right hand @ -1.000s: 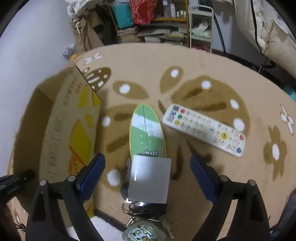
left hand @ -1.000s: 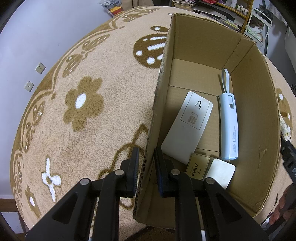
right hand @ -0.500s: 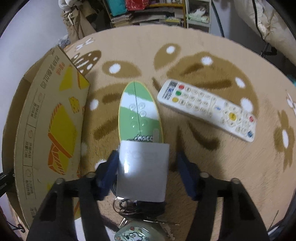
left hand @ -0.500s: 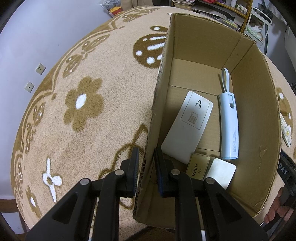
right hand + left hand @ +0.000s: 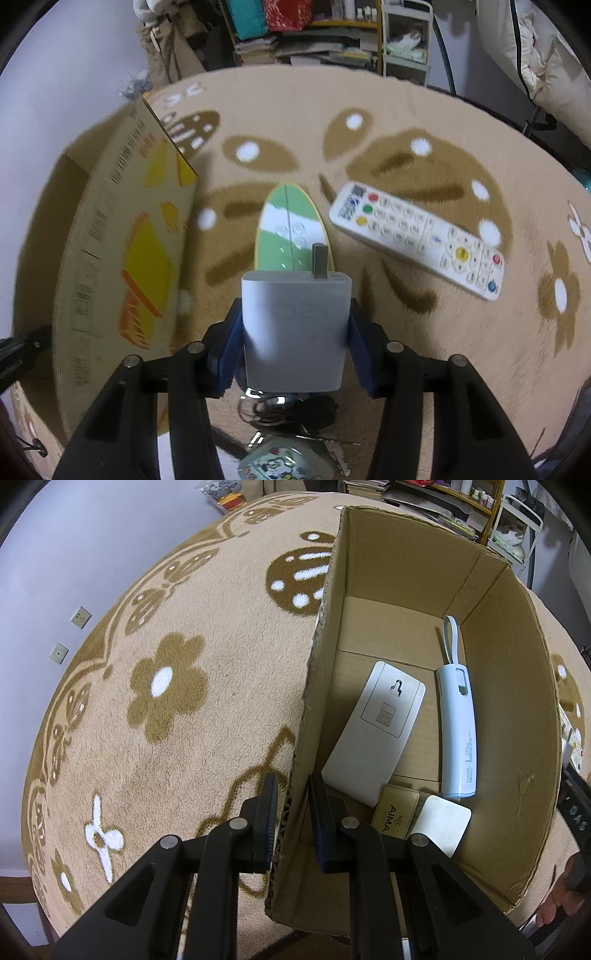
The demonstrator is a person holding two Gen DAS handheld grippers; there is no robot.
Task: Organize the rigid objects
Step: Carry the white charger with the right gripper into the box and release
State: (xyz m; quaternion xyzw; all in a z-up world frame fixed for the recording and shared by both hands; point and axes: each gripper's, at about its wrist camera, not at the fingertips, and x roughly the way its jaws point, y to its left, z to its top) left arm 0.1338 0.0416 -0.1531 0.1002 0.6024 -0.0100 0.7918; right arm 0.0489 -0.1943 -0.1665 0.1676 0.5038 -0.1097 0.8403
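— Two grippers are shown; what is held by each?

— A grey charger (image 5: 295, 328) with a metal plug sticking up is gripped between the blue pads of the right gripper (image 5: 293, 332), whose jaws are closing on its sides. The cardboard box (image 5: 509, 716) wall is pinched by the left gripper (image 5: 291, 805), nearly shut.

— What has changed from a second earlier?

— The charger had been lying on the carpet (image 5: 461, 350) between wide-open jaws; now it is raised above the keys (image 5: 288, 410), in front of the green case (image 5: 290, 225).
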